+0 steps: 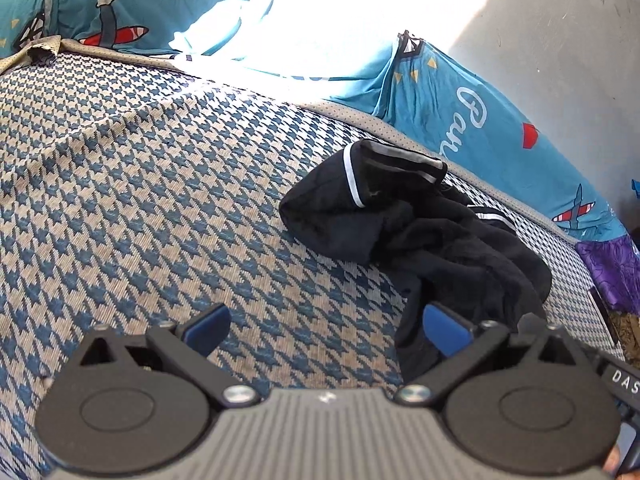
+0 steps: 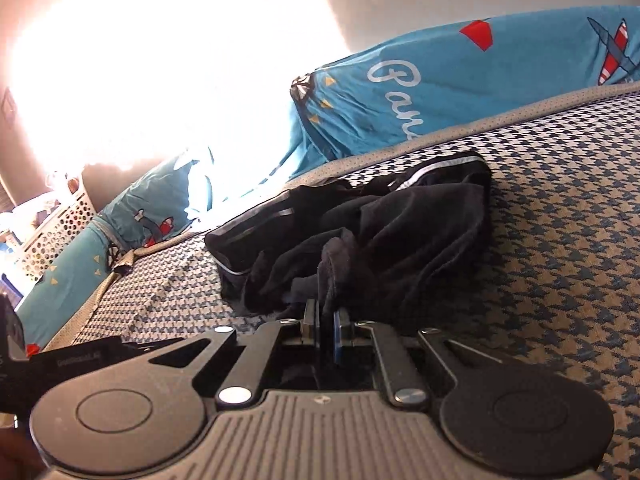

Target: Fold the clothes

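Right wrist view: right gripper [image 2: 325,320] pinches the limp, light black garment [image 2: 360,232] at its 6 o'clock edge; left gripper [image 1: 326,330] gapes empty; striped hem [image 1: 394,162] offers firmer hold.

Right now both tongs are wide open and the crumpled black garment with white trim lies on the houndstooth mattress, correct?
Not both. The right tongs are shut on the crumpled black garment with white trim, as the right wrist view shows. The left tongs are open. The houndstooth mattress part is right.
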Motion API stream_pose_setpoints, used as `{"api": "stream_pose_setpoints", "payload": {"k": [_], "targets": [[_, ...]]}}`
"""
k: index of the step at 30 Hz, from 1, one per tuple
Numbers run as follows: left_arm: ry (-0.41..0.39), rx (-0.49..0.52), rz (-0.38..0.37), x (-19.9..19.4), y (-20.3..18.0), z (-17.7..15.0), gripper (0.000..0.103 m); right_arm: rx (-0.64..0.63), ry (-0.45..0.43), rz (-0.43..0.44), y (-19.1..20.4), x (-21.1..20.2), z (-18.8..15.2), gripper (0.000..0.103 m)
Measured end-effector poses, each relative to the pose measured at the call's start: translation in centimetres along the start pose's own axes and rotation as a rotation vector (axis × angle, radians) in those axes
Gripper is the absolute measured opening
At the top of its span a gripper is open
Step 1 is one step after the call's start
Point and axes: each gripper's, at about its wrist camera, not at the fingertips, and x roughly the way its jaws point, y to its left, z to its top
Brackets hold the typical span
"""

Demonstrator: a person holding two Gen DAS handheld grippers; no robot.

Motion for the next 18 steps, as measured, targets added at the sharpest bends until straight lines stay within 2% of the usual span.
{"api": "stream_pose_setpoints", "payload": {"k": [3,12,18], "targets": [[-0.001,-0.037,-0.017,-0.2,0.6,0.2,0.103,-0.059,0.018,0.067,2.1,0.4,-0.7,0.008],[0.005,-0.080,-0.063,-0.7,2.0,0.4,0.103,-0.147,0.100,0.172,5.9,2.3,-3.1,0.008],[0.043,-0.103,-0.137,-0.8,3.1,0.4,0.103,-0.195,0.140,0.228,7.8,3.3,-4.5,0.008]]}}
